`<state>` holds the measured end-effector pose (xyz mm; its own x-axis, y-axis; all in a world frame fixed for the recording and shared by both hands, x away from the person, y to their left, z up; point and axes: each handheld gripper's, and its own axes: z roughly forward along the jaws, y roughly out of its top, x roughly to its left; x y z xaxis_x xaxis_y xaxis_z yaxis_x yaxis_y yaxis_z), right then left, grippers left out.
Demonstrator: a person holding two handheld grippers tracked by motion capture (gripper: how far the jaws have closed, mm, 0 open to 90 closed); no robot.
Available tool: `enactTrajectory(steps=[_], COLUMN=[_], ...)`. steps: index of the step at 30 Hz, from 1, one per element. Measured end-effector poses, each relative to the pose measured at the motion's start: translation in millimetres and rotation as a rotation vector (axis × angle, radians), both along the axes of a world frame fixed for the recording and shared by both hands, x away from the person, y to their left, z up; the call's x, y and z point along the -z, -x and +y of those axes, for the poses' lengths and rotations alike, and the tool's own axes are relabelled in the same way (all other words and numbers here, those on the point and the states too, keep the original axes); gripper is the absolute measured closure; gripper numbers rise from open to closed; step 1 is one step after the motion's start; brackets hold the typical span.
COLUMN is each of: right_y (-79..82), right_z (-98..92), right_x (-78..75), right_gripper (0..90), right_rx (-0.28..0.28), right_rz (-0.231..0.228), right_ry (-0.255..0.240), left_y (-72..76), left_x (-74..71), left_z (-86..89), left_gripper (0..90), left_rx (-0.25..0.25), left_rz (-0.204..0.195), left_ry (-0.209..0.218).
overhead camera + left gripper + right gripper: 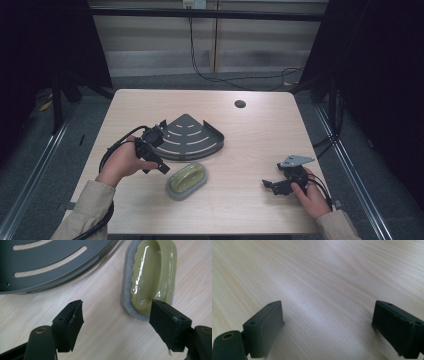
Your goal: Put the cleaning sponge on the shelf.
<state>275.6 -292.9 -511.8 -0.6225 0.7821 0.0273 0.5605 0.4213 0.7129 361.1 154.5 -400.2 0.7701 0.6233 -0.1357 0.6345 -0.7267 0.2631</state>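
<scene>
We hover our wide-open left gripper [116, 315] by the scrubber [150, 277]; next, likely close on it; right gripper [328, 322] idles wide

Corner shelf [50, 262]: in the left gripper view, cut off by the top and left edges; only its curved rim and two slots appear. In the high view, its left corner is hidden behind the left gripper [155, 162]. Scrubbing pad [147, 277], just beside the shelf's curved rim: its top end runs out of the left gripper view, its near end is covered by one jaw. Both forearms leave the high view's bottom edge. The small dark round mark [240, 104] beyond the shelf is too small to identify.
</scene>
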Motion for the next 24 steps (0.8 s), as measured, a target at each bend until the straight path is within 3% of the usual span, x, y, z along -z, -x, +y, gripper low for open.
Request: enactTrajectory(steps=[11,24], right_y=[-0.1,-0.1], right_z=[-0.1,0.0], right_x=[0.0,0.1], right_gripper=[9.3,9.3], right_rx=[-0.002,-0.001], right_rz=[0.0,0.0], right_ry=[-0.002,-0.002], left_y=[-0.4,2.1], left_x=[-11.5,-11.9], left_z=[-19.4,-42.2], left_gripper=[29.3,29.8], left_rx=[0.04,0.081], left_rz=[0.015,0.035], left_ry=[0.004,-0.011])
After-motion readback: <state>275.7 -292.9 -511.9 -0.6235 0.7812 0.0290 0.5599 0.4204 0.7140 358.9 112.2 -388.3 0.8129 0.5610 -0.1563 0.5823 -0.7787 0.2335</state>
